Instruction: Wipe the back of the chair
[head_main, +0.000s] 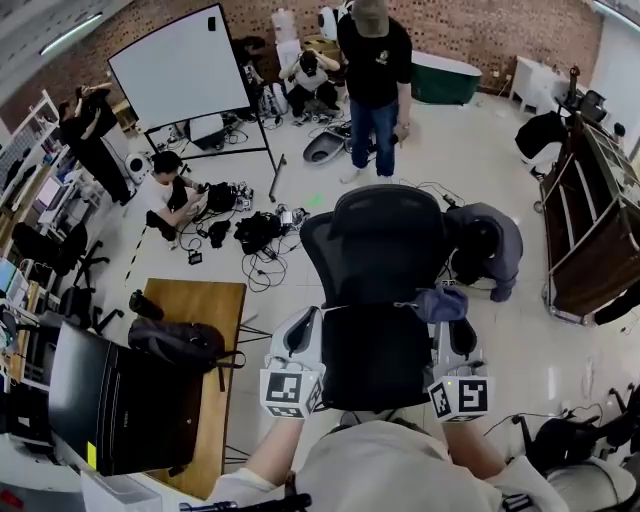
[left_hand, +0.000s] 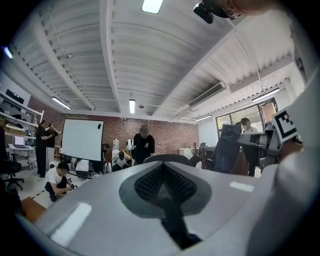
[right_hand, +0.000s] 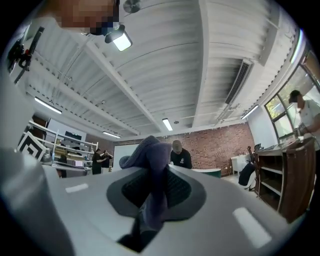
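Directly before the person, the black chair (head_main: 385, 250) stands back-first between both grippers. Only the gripper views reveal the grips: left gripper (head_main: 303, 325) closed and empty, right gripper (head_main: 452, 330) pinching a grey-blue cloth (head_main: 440, 303) at the backrest's right edge.

Purple-grey cloth (right_hand: 150, 155) in the right hand-held gripper (right_hand: 151, 200)

No legible text, label, brand or number in any view.

Head view looks down; gripper views tilt up, sharing ceiling (left_hand: 150, 60).
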